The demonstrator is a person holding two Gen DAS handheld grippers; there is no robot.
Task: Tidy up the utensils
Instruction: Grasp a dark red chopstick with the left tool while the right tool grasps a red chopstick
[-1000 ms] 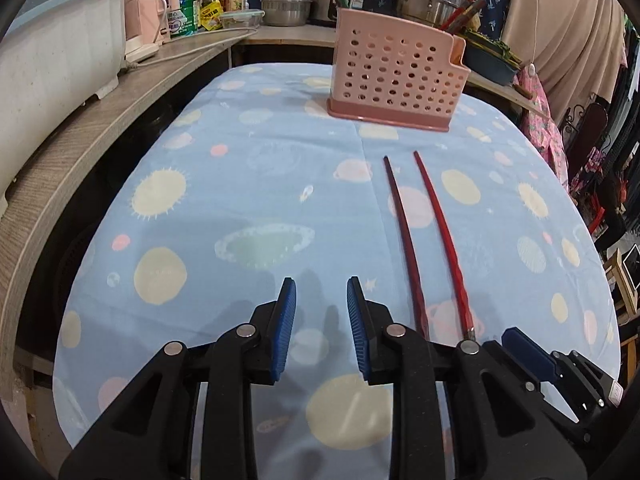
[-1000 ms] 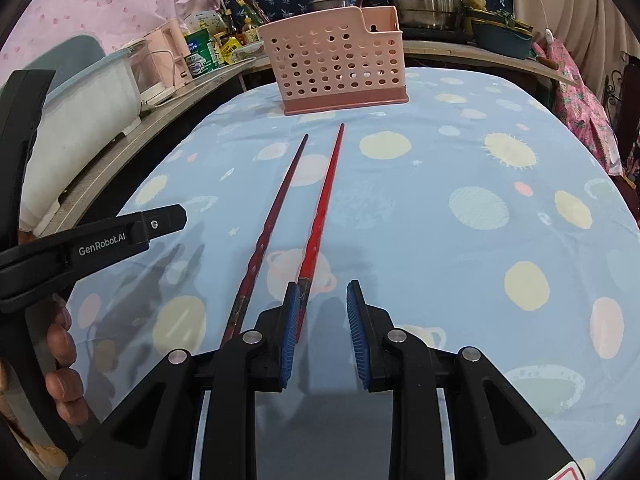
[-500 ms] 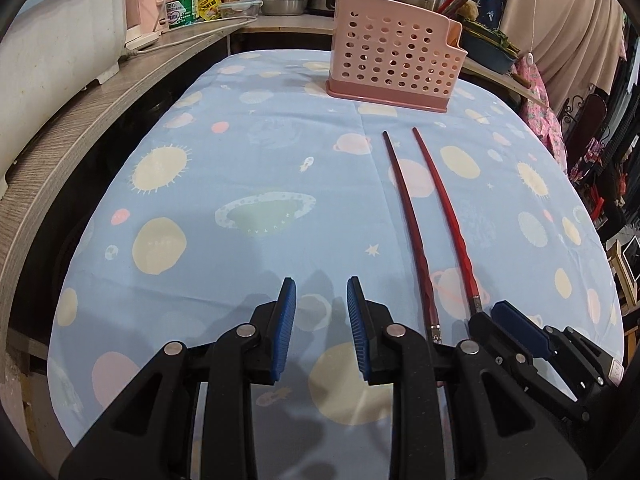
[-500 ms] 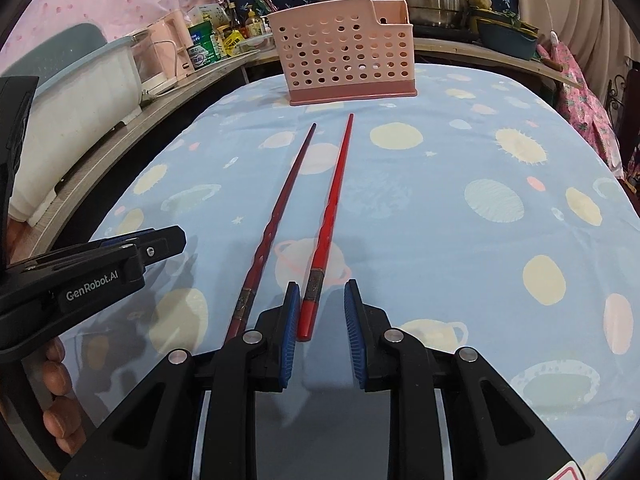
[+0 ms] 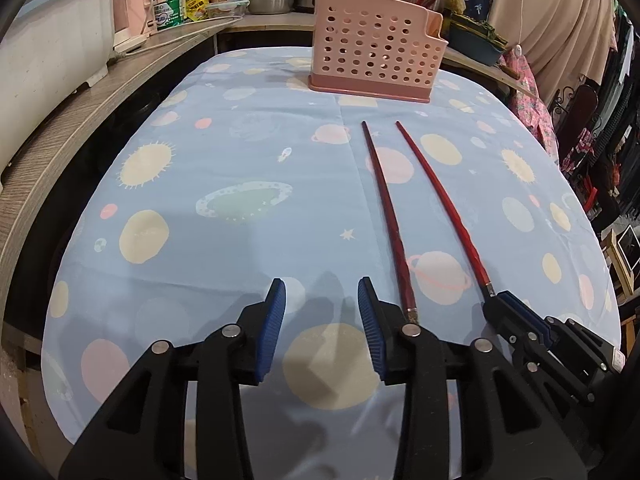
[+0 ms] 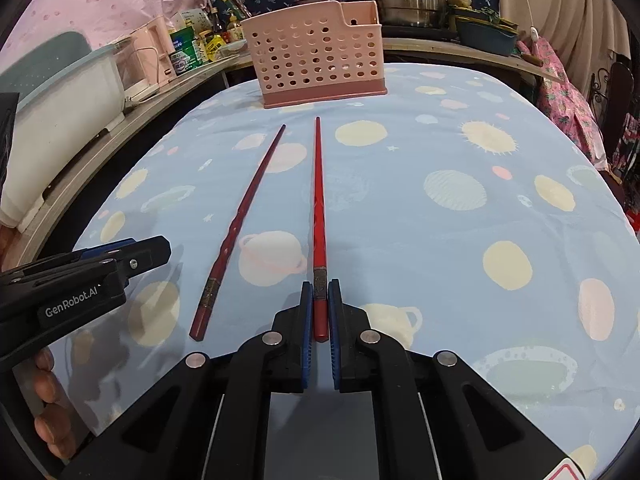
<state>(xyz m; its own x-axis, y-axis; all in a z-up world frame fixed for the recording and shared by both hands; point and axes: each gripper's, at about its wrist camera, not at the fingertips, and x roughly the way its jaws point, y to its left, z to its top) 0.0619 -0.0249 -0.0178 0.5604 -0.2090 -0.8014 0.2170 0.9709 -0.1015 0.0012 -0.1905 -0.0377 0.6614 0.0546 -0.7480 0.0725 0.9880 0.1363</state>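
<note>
The right gripper has its blue-padded fingers pinched in tight on the thick end of the bright red chopstick, which lies flat on the pale blue planet-print tablecloth, tip toward the pink perforated plastic utensil basket. The darker red chopstick lies just beside it, untouched. The left gripper hangs spread wide, holding nothing, beside the dark chopstick's butt end. "GenRobot.AI" reads on its side in the right view. Labels on the counter bottles are too small to read, and the basket's contents are hard to make out.
</note>
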